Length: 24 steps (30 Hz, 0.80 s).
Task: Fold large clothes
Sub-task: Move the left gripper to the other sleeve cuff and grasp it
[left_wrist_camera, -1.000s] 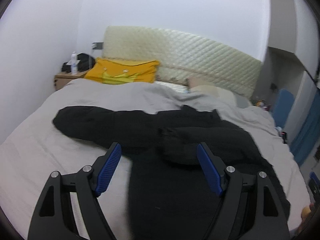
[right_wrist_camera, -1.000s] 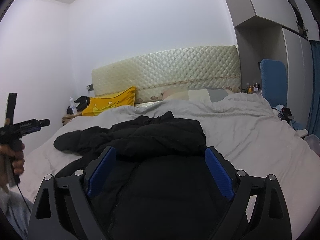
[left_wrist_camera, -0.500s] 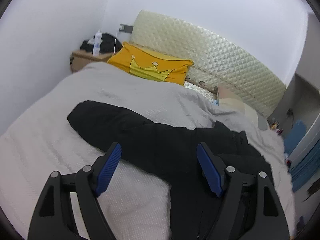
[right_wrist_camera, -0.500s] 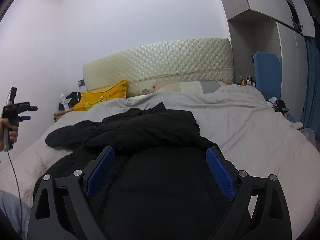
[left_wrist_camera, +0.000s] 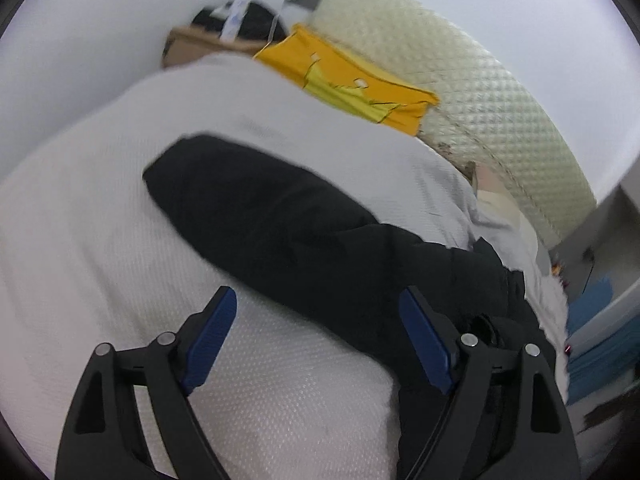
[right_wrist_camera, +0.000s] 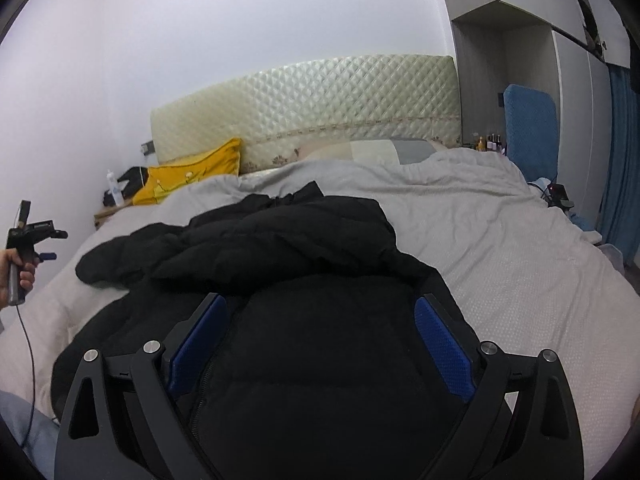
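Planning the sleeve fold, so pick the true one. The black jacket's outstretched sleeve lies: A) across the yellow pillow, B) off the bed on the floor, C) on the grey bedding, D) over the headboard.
C: the sleeve rests flat on the grey bedding, short of the yellow pillow.

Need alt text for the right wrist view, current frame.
A black puffer jacket lies spread on a bed's grey duvet, with the open right gripper over it, nothing between its blue pads. At far left, a hand holds the left gripper; a yellow pillow leans by the quilted headboard.
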Each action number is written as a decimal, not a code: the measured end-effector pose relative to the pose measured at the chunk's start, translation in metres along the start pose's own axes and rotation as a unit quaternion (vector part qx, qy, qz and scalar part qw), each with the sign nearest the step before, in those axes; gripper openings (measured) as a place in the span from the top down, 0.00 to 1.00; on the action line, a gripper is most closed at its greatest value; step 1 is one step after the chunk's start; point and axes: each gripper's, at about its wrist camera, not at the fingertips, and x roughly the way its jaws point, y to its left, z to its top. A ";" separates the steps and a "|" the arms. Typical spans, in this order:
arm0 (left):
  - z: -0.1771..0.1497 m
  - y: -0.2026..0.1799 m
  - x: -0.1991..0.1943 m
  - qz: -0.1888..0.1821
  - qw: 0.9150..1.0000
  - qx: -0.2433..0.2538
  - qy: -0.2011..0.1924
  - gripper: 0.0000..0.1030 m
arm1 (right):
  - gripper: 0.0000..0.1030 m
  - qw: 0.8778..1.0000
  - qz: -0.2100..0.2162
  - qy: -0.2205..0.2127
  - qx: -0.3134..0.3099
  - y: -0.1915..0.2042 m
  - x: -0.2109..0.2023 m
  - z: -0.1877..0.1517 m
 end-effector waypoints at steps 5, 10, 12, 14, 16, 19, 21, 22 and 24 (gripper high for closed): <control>0.001 0.050 0.031 -0.006 0.997 -0.071 0.015 0.02 | 0.07 1.000 -0.007 0.009 0.005 0.007 0.006 -0.002; 0.008 0.095 0.052 -0.016 0.992 -0.125 0.007 0.00 | 0.07 1.000 -0.011 0.007 -0.002 0.019 0.010 -0.001; 0.013 0.111 0.062 -0.026 0.988 -0.149 0.003 0.00 | 0.07 1.000 -0.014 0.010 -0.001 0.022 0.014 -0.001; 0.017 0.125 0.074 -0.039 0.983 -0.177 -0.002 0.00 | 0.06 1.000 -0.016 0.015 0.001 0.024 0.020 -0.002; 0.020 0.135 0.086 -0.062 0.977 -0.202 -0.005 0.00 | 0.06 1.000 -0.019 0.022 0.003 0.026 0.026 -0.002; 0.025 0.143 0.108 -0.073 0.969 -0.235 -0.012 0.01 | 0.06 0.999 -0.034 0.027 -0.001 0.030 0.036 -0.002; 0.028 0.145 0.122 -0.086 0.961 -0.263 -0.019 0.01 | 0.05 0.999 -0.036 0.032 0.005 0.031 0.043 -0.002; 0.031 0.144 0.128 -0.085 0.959 -0.268 -0.024 0.01 | 0.05 0.999 -0.039 0.034 0.008 0.031 0.046 -0.002; 0.039 0.142 0.136 -0.073 0.961 -0.263 -0.038 0.01 | 0.05 0.998 -0.044 0.037 0.014 0.032 0.051 -0.001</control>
